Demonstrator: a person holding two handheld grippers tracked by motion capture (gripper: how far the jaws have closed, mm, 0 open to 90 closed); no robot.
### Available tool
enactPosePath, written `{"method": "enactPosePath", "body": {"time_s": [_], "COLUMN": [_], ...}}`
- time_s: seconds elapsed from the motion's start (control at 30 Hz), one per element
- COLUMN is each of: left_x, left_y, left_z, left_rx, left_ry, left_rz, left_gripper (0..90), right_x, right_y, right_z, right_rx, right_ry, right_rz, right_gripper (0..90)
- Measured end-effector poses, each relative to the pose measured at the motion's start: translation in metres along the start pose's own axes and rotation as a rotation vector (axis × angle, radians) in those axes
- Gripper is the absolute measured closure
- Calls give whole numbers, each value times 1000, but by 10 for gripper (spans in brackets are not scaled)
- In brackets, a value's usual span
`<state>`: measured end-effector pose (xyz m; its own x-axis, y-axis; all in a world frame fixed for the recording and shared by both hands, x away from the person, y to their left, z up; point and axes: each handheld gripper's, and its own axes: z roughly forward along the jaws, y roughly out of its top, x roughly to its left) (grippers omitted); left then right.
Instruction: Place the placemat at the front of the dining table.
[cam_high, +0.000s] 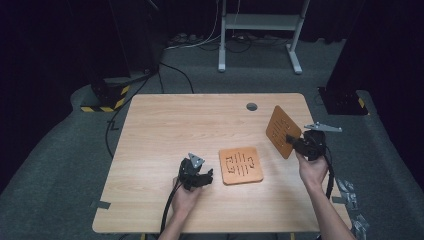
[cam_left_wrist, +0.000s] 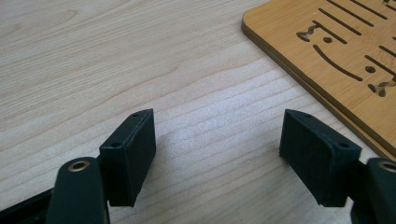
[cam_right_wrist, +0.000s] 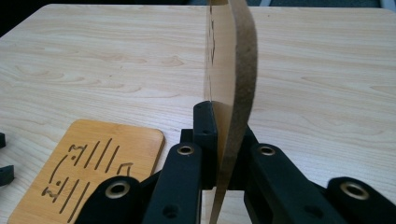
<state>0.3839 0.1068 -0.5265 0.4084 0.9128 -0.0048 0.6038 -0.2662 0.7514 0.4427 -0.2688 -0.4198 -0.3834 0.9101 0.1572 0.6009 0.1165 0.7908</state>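
Note:
Two thin wooden boards with cut-out slots are here. One board (cam_high: 241, 165) (cam_left_wrist: 345, 56) (cam_right_wrist: 88, 168) lies flat on the table near the middle front. The other board (cam_high: 282, 131) (cam_right_wrist: 231, 84) is held edge-on above the table's right side, with my right gripper (cam_high: 294, 141) (cam_right_wrist: 223, 140) shut on its lower edge. My left gripper (cam_high: 205, 176) (cam_left_wrist: 217, 154) rests low over the table just left of the flat board, jaws open with bare wood between them.
The light wooden table (cam_high: 190, 125) has a round grey cable hole (cam_high: 251, 106) at its back right. A white metal stand (cam_high: 260, 30) and cables lie on the floor behind. Small metal parts (cam_high: 350, 195) lie on the carpet at the right.

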Motion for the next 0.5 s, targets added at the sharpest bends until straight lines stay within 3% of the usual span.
{"method": "enactPosePath", "body": {"time_s": [0.17,0.5], "left_x": [0,0], "left_y": [0,0], "left_z": [0,0], "left_rx": [2,4], "left_ry": [0,0], "left_rz": [1,3], "left_gripper": [270,270], "right_x": [-6,-17], "right_y": [-4,-15], "right_z": [-1,6], "right_rx": [-19,-8], "right_ry": [-20,-58], "right_rz": [26,61], "right_gripper": [866,866]}}
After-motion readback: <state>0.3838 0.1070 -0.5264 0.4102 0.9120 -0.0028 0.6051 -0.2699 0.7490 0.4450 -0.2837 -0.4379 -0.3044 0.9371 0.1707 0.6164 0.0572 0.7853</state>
